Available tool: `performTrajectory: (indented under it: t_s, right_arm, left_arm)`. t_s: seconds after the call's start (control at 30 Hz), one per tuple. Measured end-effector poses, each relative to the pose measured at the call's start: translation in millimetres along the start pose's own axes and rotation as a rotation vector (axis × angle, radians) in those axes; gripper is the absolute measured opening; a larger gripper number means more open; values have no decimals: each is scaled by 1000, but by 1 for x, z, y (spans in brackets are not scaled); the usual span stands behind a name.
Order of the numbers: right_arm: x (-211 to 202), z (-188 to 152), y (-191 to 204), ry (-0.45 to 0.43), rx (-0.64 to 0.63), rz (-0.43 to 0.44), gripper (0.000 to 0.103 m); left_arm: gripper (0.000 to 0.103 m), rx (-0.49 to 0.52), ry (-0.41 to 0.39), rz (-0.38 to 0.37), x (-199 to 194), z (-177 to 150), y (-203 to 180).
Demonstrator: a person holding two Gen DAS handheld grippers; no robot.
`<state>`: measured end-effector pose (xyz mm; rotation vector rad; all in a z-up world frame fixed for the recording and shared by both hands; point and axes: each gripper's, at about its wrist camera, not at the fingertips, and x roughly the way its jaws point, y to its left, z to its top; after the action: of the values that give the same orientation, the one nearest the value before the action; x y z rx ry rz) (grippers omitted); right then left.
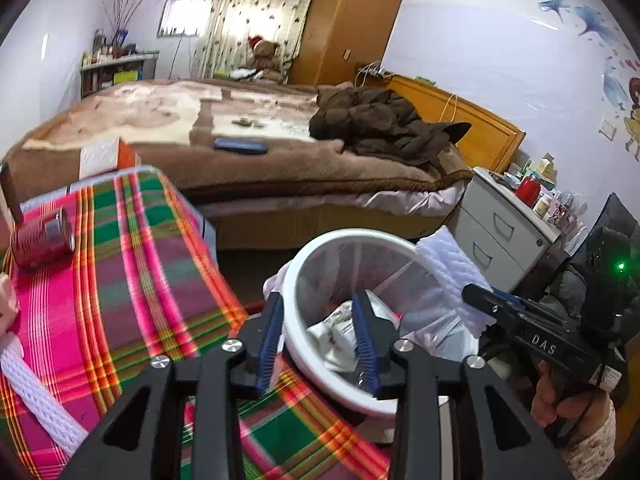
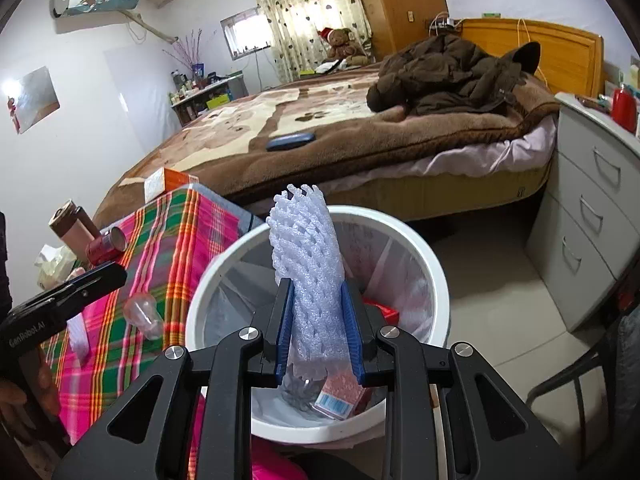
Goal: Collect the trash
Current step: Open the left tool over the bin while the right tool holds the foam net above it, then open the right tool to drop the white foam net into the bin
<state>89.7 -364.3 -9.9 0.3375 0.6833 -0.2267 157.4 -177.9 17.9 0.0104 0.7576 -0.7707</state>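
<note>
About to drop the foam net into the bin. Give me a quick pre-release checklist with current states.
1. Foam net clamped in right gripper: ok.
2. Net over the mouth of the white bin: ok, its lower end hangs inside the rim.
3. Bin liner open, room left: ok, only a few bits of trash at the bottom.
4. Left gripper clear of the drop: cannot tell; it hovers empty over the bin's near rim, jaws apart.
5. Trash left on the plaid cloth: not ok, red can lies there.
</note>
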Motion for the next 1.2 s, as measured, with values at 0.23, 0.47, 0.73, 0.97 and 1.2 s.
performTrajectory:
  t_s: [0.23,0.47,0.73,0.97,1.2]
  right_arm:
    - [5,-3,2,16,10,37,25]
    - [10,-6,6,31,-6,51,25]
    - [15,-7,3,52,0,44,25]
    - [18,-8,6,60,-7,58,25]
    - [18,-8,3,55,-1,52,25]
  left_arm:
    - [80,-1,7,107,-5,-12,19]
    - [80,3,78,84,15,-27,18]
    - [78,-77,106,108,43,-22,26]
    - [55,-52,137,127,50,-29,24]
    - [55,-16,128,124,47,-26,13]
